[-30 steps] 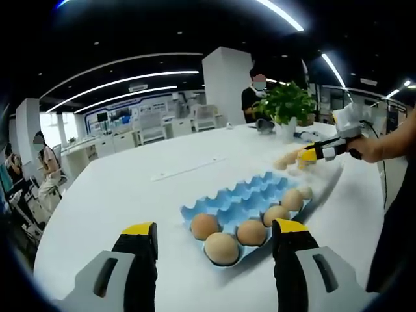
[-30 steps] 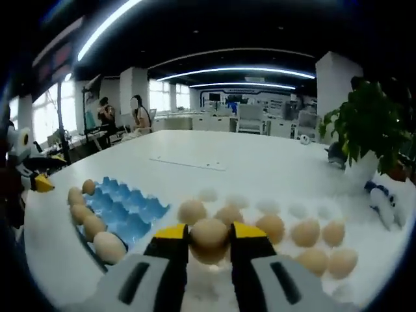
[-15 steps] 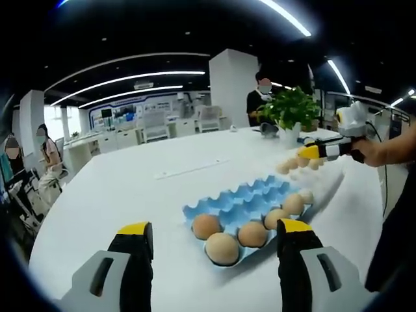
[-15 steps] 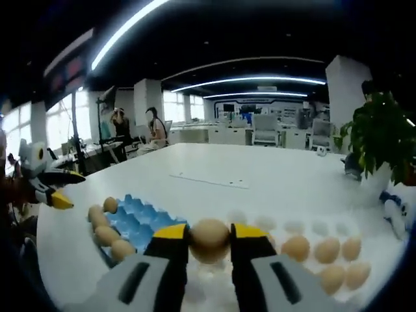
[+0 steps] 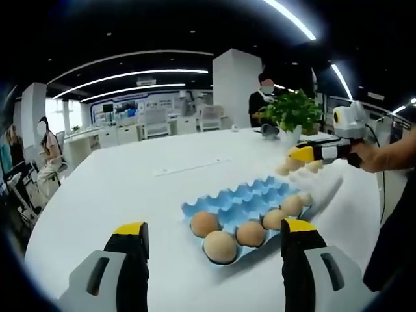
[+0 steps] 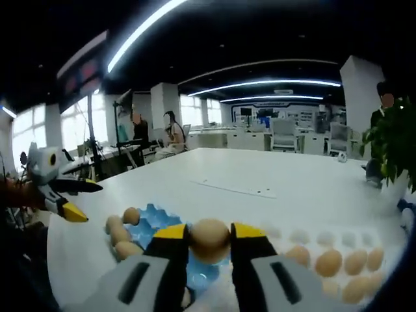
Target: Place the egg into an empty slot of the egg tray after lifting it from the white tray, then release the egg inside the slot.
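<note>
Carry step: right gripper (image 6: 209, 244) clamped on egg (image 6: 209, 239), aloft beside blue egg tray (image 6: 153, 224). Left gripper (image 5: 214, 273) jaws apart, near tray. Next: lower into empty slot, release.

An open-plan office: desks and chairs (image 6: 284, 130), ceiling light strips (image 5: 123, 73), potted plant (image 5: 294, 112).

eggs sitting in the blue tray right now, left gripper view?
5. In the blue egg tray, along its near edge: egg one, egg two, egg three, egg four, egg five. A pale shape past the fifth is too blurred to tell.
</note>
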`<control>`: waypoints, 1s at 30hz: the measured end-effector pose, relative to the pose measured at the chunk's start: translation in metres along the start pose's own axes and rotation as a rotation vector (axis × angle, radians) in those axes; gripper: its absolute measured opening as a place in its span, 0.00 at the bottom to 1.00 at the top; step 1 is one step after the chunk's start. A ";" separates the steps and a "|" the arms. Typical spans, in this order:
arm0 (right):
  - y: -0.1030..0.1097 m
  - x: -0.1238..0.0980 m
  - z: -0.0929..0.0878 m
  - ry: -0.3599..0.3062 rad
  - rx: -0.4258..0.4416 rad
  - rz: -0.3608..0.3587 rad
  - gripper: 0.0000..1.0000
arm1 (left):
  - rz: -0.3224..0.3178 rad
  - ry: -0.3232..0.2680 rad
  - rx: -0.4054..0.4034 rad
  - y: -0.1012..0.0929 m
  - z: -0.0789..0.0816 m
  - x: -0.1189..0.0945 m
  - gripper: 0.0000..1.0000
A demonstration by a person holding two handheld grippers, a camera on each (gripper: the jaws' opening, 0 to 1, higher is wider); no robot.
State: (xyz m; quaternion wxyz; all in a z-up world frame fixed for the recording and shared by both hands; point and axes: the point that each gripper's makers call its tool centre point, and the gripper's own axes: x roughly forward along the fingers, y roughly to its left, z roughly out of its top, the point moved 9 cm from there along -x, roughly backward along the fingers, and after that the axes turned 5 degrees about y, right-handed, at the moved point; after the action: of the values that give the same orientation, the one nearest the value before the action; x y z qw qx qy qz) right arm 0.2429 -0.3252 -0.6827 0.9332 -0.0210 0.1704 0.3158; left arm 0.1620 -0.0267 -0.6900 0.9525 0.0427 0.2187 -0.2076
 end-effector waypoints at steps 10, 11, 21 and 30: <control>0.027 0.022 0.013 -0.027 -0.017 0.081 0.24 | 0.000 -0.002 -0.001 0.000 0.000 0.000 0.86; 0.029 0.024 0.014 -0.027 -0.015 0.092 0.24 | -0.001 -0.001 -0.001 0.000 0.000 0.000 0.86; 0.057 0.055 0.015 -0.006 -0.047 0.187 0.25 | 0.001 -0.002 -0.007 0.004 0.001 -0.001 0.86; 0.080 0.081 0.008 0.035 -0.091 0.268 0.25 | 0.006 -0.006 -0.018 0.009 0.001 0.000 0.85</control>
State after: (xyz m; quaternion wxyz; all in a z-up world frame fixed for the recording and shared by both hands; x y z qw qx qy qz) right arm 0.2584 -0.2129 -0.6966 0.8778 -0.0456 0.1733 0.4444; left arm 0.1656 -0.0189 -0.6896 0.9542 0.0340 0.2175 -0.2026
